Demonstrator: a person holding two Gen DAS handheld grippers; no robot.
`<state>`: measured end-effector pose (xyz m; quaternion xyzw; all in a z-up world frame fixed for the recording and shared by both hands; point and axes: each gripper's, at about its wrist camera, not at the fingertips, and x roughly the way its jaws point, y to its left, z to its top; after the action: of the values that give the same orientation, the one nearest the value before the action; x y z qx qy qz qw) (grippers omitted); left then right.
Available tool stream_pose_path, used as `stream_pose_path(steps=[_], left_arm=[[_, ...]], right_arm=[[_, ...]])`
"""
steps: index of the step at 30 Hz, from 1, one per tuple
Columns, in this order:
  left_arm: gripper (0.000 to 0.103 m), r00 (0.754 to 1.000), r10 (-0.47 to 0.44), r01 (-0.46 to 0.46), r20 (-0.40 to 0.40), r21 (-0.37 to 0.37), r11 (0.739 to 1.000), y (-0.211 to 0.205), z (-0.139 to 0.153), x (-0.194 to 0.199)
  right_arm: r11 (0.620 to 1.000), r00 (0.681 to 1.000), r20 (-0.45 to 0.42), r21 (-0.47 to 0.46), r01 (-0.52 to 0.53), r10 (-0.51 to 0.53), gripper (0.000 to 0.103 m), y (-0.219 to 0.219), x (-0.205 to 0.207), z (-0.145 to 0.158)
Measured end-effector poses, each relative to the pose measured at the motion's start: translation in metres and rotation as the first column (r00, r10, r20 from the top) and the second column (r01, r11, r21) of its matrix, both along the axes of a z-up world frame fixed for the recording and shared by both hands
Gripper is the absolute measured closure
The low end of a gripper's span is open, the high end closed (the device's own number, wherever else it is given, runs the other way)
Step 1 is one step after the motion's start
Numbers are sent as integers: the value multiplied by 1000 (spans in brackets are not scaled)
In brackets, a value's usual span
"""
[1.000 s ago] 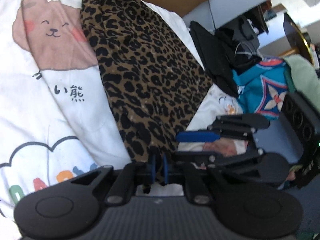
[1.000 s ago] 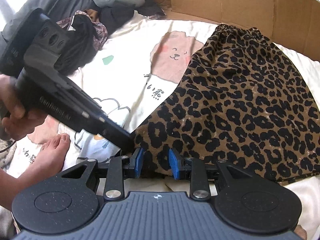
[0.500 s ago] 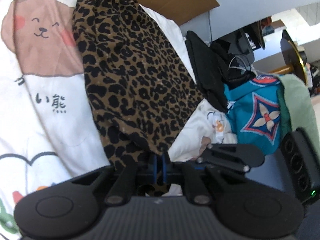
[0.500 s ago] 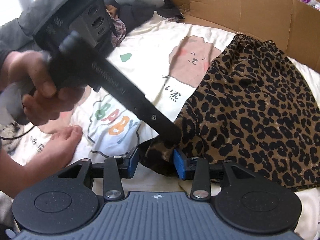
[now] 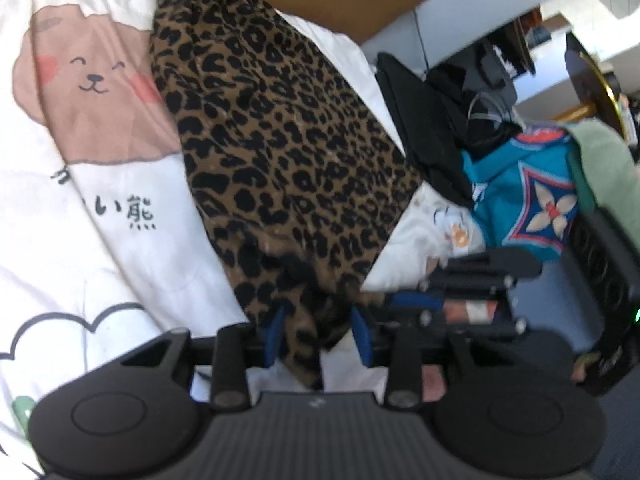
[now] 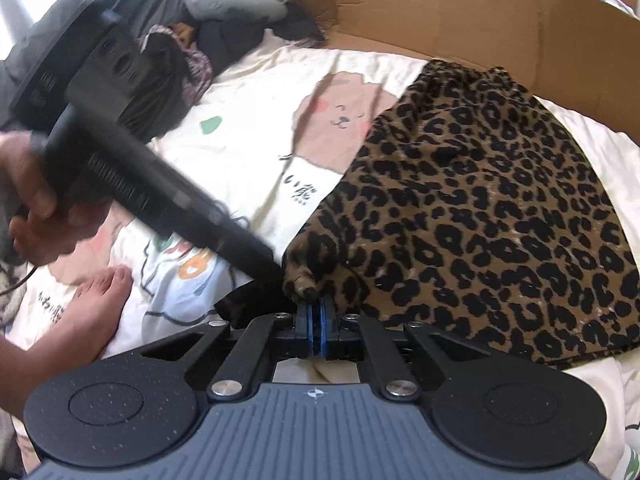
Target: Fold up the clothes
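A leopard-print garment [image 5: 280, 152] lies spread on a white sheet printed with a bear [image 5: 92, 80]. Its near corner hangs loosely between the blue pads of my left gripper [image 5: 318, 332], whose jaws are opening and do not press on the cloth. My right gripper [image 6: 317, 322] is shut on the bunched corner of the leopard-print garment [image 6: 480, 200]. The left gripper's black body [image 6: 132, 176] slants in from the left, held by a hand [image 6: 32, 208], and its tips end right beside that corner. In the left wrist view the right gripper [image 5: 460, 308] sits close on the right.
A cardboard wall [image 6: 440, 12] borders the far side of the sheet [image 6: 240, 152]. Dark and grey clothes [image 6: 224, 28] are piled at the back left. A bare foot [image 6: 100, 304] rests on the sheet. Black cloth [image 5: 420, 120] and teal patterned cloth [image 5: 532, 200] lie off the right side.
My left jaws, shut on the garment's corner before, have spread apart. My right jaws, open around the same corner before, have closed on it.
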<state>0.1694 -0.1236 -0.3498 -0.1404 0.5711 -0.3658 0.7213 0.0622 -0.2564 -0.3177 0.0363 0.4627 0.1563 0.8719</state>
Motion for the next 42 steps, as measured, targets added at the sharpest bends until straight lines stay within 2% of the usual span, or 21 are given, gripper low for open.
stream_pose_path(steps=[3,5,6,8,11,15,18,21,23,25,27,32,36,38,39,40,41,42], left_arm=[[64,998,-42,39,45,73,997,-8,-3,-5],[79,997,-55,49,60,109,993,-8,-6,-8],[96,996,-59,51,61,121,991,-7,-7,-9],[96,999,-36,34,16,99,994,0,-12,-9],[97,999,-34,33,8,146,989,10,-17,-15],[97,998,0,10,-62,168,986,24,-28,-20],[97,997,-1,16,-74,197,980,27,-31,-24],[92,999,-11,22,-53,210,978,28,-24,-24],[81,1000,-12,15,-15,221,975,28,-16,-23],[62,1000,-11,7,19,212,977,25,-10,-21],[50,999,-11,2,43,202,979,18,-8,-18],[51,990,-63,30,124,252,967,-12,-8,-12],[52,977,-98,35,190,313,949,-25,-5,-12],[52,972,-106,34,208,321,946,-25,-4,-12],[57,975,-89,22,202,310,950,-23,-4,-10],[69,980,-62,4,188,295,955,-18,-5,-7],[75,984,-36,-15,175,282,959,-13,-6,-5],[89,987,-12,-33,161,274,961,-9,-8,-3]], right_arm=[[1000,1000,-1,15,24,-24,101,-5,3,1],[999,1000,1,14,31,-31,101,-8,4,1],[999,999,2,11,35,-35,101,-9,4,1],[999,999,0,7,46,-46,101,-11,4,0],[998,998,-4,2,61,-61,101,-15,4,-1],[996,996,-9,-9,83,-83,101,-20,4,-3],[994,994,-21,-3,110,-110,102,-25,4,-5],[993,992,-25,-6,120,-120,102,-27,4,-6],[993,992,-27,-1,121,-121,102,-28,4,-6],[993,993,-24,4,118,-118,102,-27,4,-5],[993,992,-25,9,120,-120,102,-26,4,-4],[993,993,-22,30,117,-116,102,-26,3,-2],[993,994,-18,46,107,-107,102,-26,2,0],[993,995,-16,62,101,-100,102,-27,1,1],[993,995,-15,72,96,-95,102,-27,1,2],[992,996,-17,90,87,-86,102,-27,1,3],[991,997,-22,104,80,-78,102,-26,0,4],[990,997,-26,119,73,-70,101,-26,0,4]])
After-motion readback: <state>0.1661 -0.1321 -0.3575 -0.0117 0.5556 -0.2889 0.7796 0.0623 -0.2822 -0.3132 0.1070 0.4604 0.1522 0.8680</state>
